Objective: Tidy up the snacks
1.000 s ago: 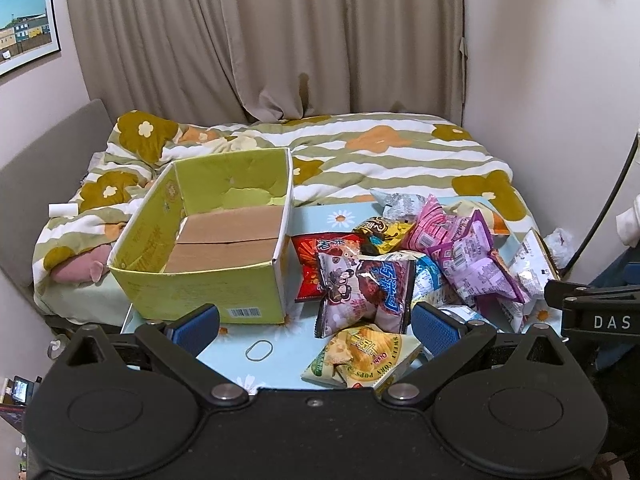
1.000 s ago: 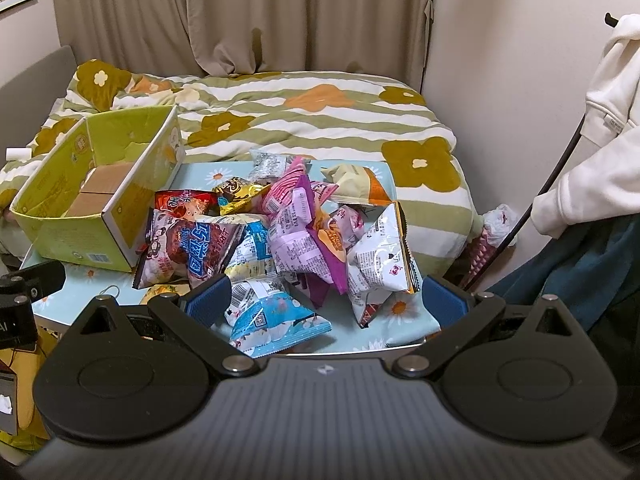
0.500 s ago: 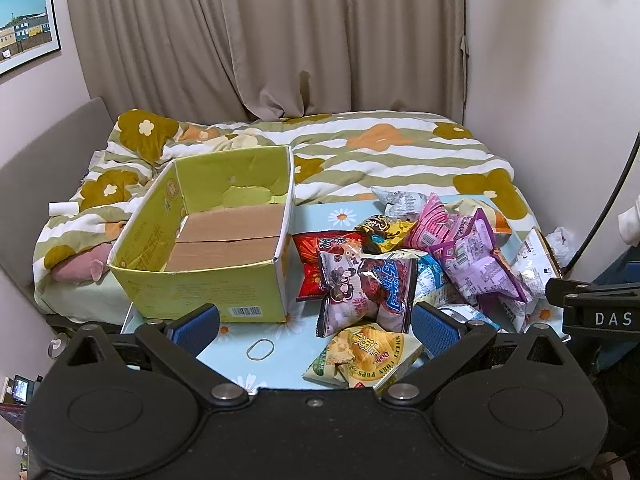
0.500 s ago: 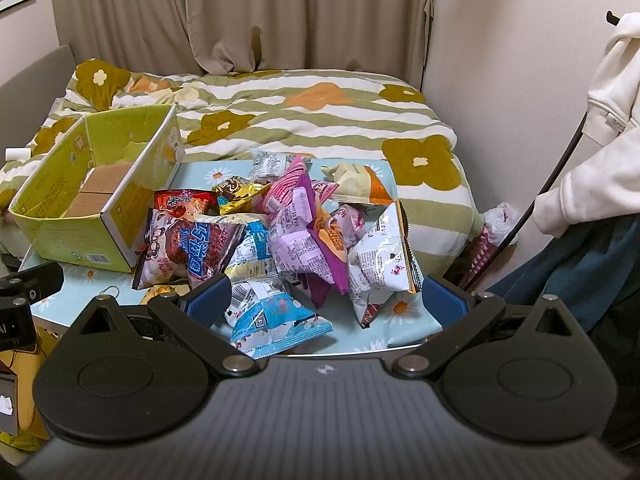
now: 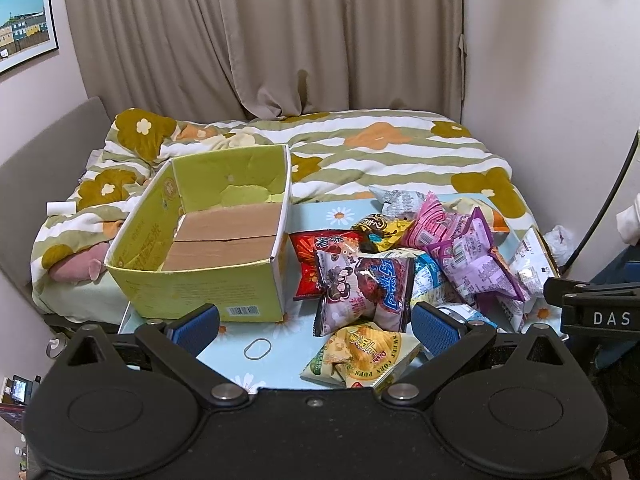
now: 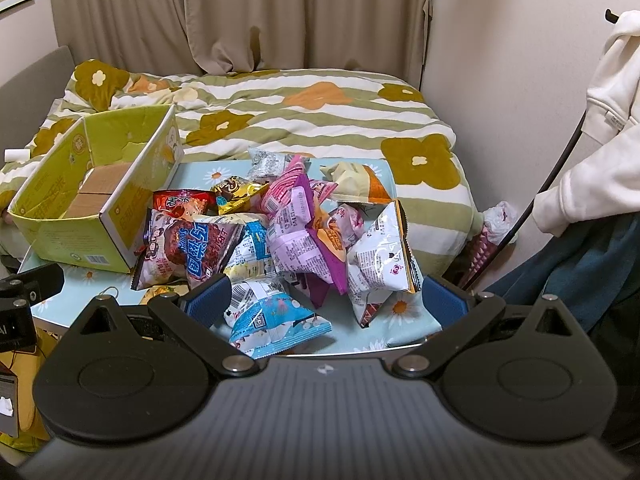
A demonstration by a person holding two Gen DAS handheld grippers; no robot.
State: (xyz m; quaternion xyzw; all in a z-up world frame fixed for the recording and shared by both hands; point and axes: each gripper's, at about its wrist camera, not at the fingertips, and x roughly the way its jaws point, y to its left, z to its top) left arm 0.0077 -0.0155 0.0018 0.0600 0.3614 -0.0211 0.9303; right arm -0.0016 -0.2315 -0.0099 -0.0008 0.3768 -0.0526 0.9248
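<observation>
This is a home bedroom. Beyond the open jaws lies a bed (image 5: 380, 148) under a striped quilt (image 6: 320, 116) printed with olive and orange flowers, its grey headboard (image 5: 48, 176) off to the left of the jaws. Beige curtains (image 5: 280, 32) hang to the mattress on the far wall, and a framed picture (image 5: 24, 24) of houses hangs high to the left. Just ahead of the jaws a low counter (image 5: 336, 216) with a daisy-print cover stands against the bed, holding snack packets (image 6: 296, 224) and a green cardboard box (image 5: 200, 256).
</observation>
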